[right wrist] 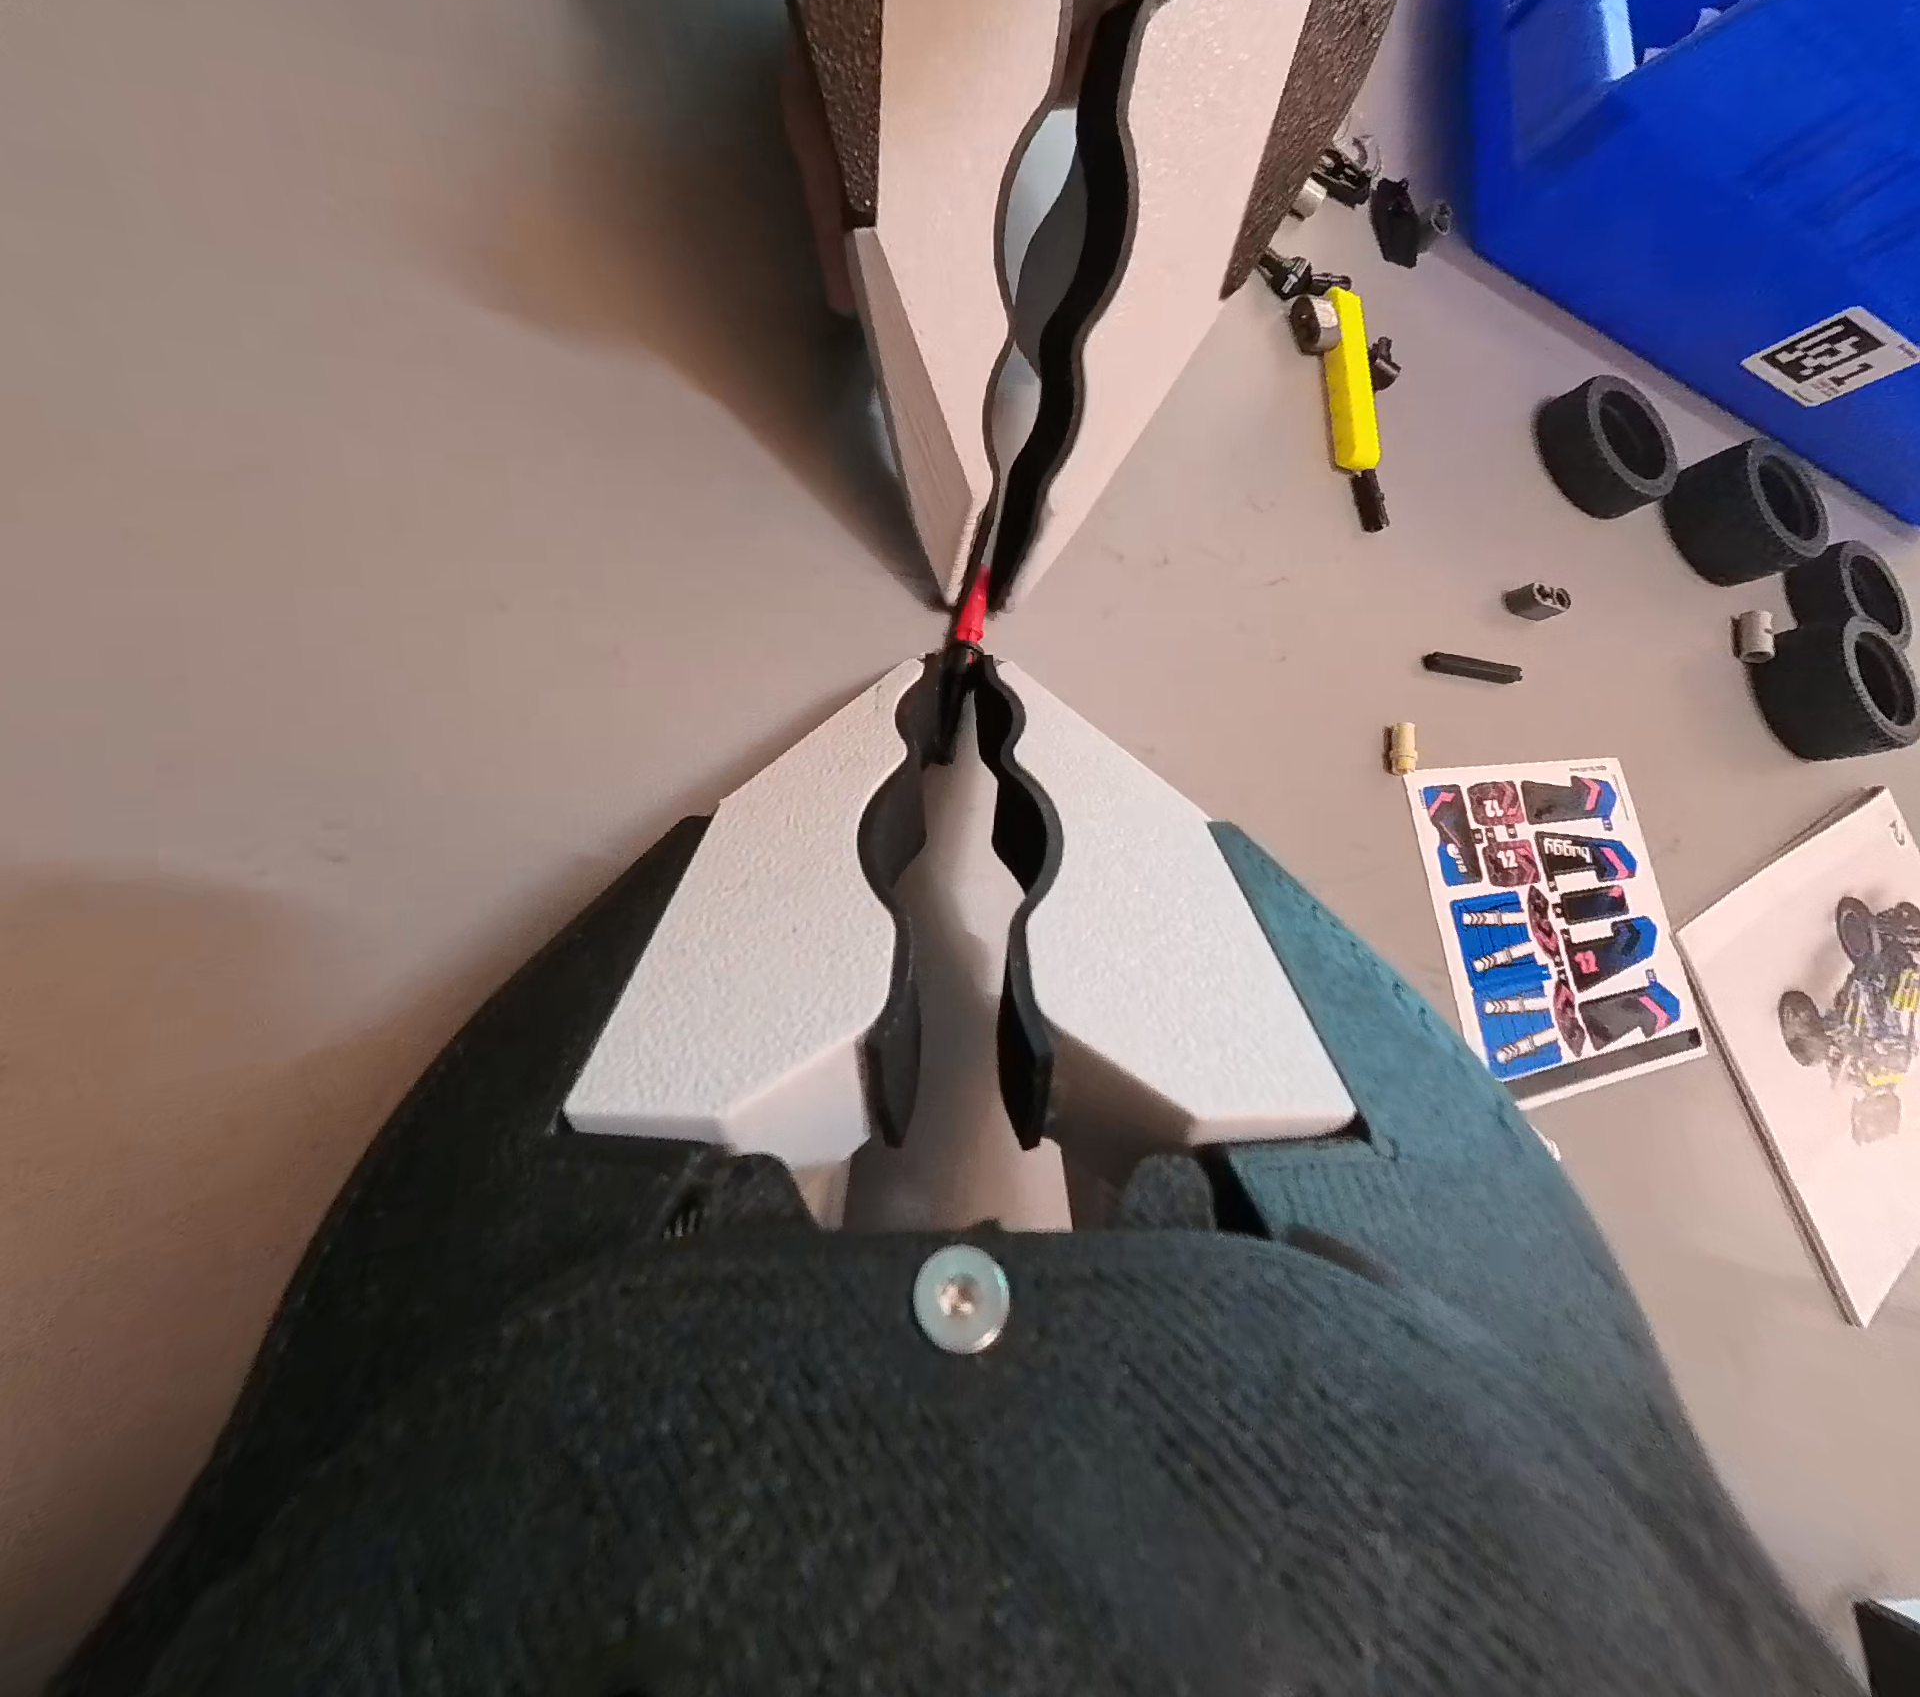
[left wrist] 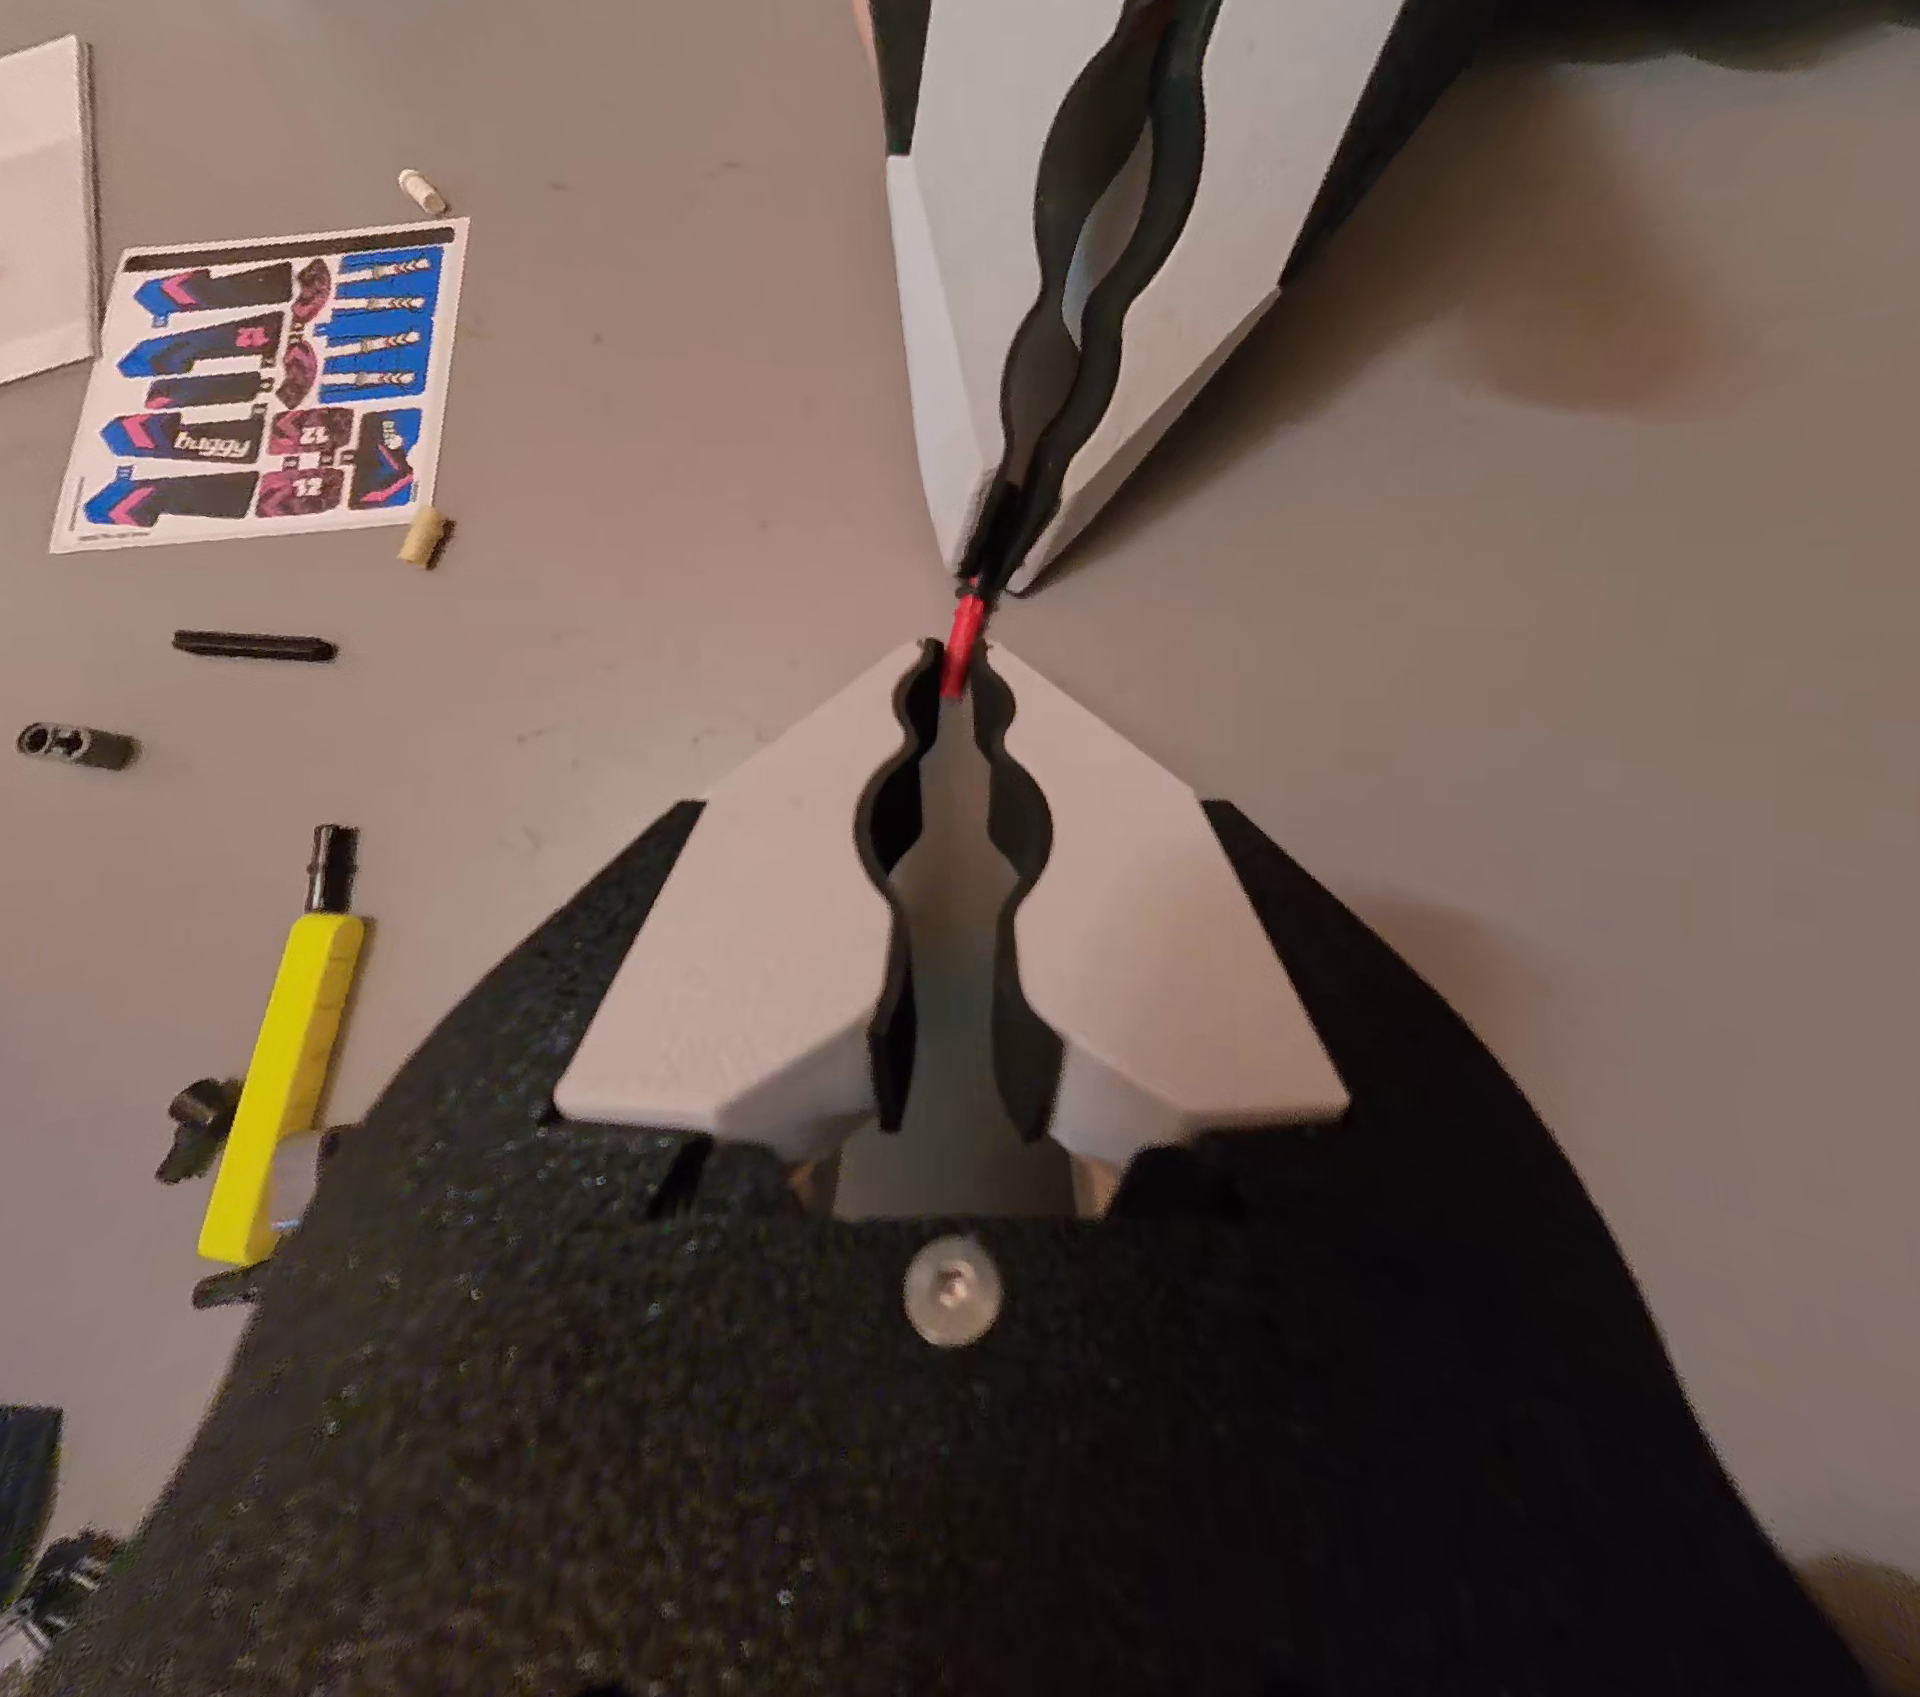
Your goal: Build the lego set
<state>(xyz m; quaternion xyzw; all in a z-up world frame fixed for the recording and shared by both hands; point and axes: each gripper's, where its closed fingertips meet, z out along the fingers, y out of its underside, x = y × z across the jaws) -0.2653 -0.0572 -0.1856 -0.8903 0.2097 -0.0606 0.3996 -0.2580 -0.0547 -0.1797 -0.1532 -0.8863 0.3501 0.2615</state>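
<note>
In the left wrist view my left gripper is shut on a small red pin that sticks out past its fingertips above the grey table. My right gripper comes in from the top, tip to tip with it, shut on a small black part. The red pin's far end meets that black part. In the right wrist view my right gripper pinches the black part. The left gripper faces it from above with the red pin.
A sticker sheet, a yellow beam with a black pin, a black axle and small black and tan parts lie to the side. Several black tyres, a blue bin and a booklet are at the right. The tips of both grippers are at nearly the same place.
</note>
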